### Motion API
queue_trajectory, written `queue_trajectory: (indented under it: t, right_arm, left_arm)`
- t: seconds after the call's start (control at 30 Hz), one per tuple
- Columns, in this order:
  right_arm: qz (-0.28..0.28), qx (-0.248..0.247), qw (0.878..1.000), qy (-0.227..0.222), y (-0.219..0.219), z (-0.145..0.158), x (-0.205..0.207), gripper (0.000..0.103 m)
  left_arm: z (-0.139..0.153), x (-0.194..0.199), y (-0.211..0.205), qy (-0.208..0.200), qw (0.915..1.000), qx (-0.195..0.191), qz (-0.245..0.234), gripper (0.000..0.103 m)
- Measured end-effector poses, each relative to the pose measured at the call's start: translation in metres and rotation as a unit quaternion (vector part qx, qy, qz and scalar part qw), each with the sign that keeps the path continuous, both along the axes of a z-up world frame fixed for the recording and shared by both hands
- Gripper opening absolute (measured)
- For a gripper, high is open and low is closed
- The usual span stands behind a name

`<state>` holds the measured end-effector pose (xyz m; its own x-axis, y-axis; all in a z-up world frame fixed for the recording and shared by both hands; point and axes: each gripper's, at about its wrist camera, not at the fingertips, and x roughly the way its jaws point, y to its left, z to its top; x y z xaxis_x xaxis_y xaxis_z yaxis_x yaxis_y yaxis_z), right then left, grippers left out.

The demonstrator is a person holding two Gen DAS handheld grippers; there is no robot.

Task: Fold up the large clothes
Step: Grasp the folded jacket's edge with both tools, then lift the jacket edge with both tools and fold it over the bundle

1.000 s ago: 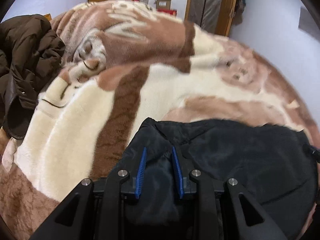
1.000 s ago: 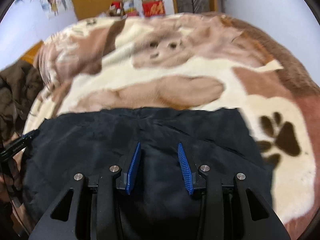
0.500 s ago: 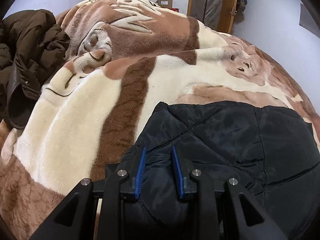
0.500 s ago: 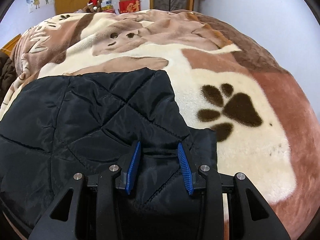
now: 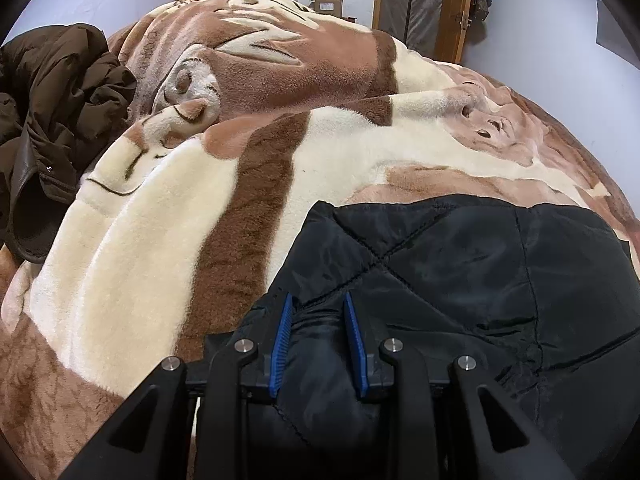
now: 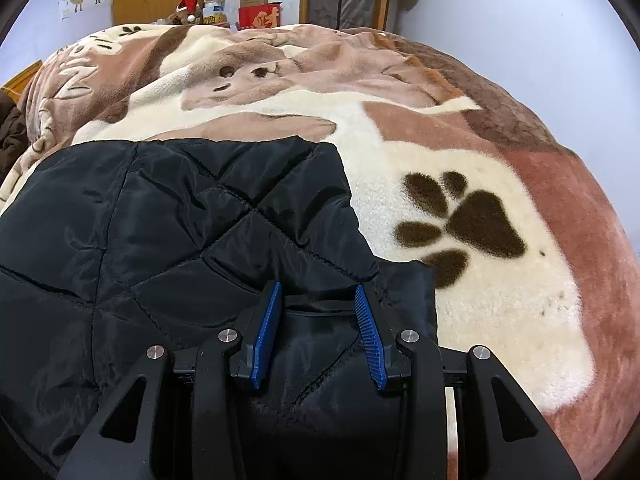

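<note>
We've got both tongs, left (image 5: 318, 340) & right (image 6: 318, 332), part-closed, each pinching a near corner of the black quilted jacket (image 6: 168, 224), so the fold lands square on the bed blanket (image 6: 460, 152).

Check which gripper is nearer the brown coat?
Left. The left gripper grips the black jacket beside the brown coat; the right gripper holds its far side.

One black quilted jacket (image 5: 460, 264) lies on one plush blanket (image 5: 160, 248) on the bed. One brown coat (image 5: 52, 120) is heaped at nine o'clock. Two hand-held grippers: left (image 5: 318, 344), right (image 6: 318, 332).
</note>
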<state>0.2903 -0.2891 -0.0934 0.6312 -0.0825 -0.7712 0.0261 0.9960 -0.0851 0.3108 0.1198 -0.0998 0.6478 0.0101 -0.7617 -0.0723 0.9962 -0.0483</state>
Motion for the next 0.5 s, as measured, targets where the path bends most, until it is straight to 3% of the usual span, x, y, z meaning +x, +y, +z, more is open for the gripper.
queue_trajectory:
  t: [0.17,0.27,0.33,0.4,0.5]
  right_arm:
    - [-0.004,0.024,1.000,-0.001,-0.010,0.031,-0.014,0.041]
    - [-0.005,0.043,0.999,-0.018,-0.018,0.051,-0.034,0.058]
    - [0.000,0.055,0.998,-0.032,-0.022,0.061,-0.051,0.058]
    - [0.004,0.056,0.998,-0.031,-0.023,0.061,-0.059,0.059]
    - [-0.001,0.049,0.999,0.010,-0.028,0.034,-0.062,0.060]
  left_arm:
    - [0.025,-0.009,0.006,0.002,1.0000,0.003,0.003,0.029]
    - [0.043,-0.027,0.018,-0.019,0.9998,-0.002,0.005,0.029]
    - [0.052,-0.043,0.029,-0.032,0.9994,-0.012,0.012,0.029]
    - [0.052,-0.057,0.038,-0.038,0.9988,-0.026,0.019,0.035]
    - [0.033,-0.068,0.041,-0.012,0.9994,-0.027,0.016,0.036]
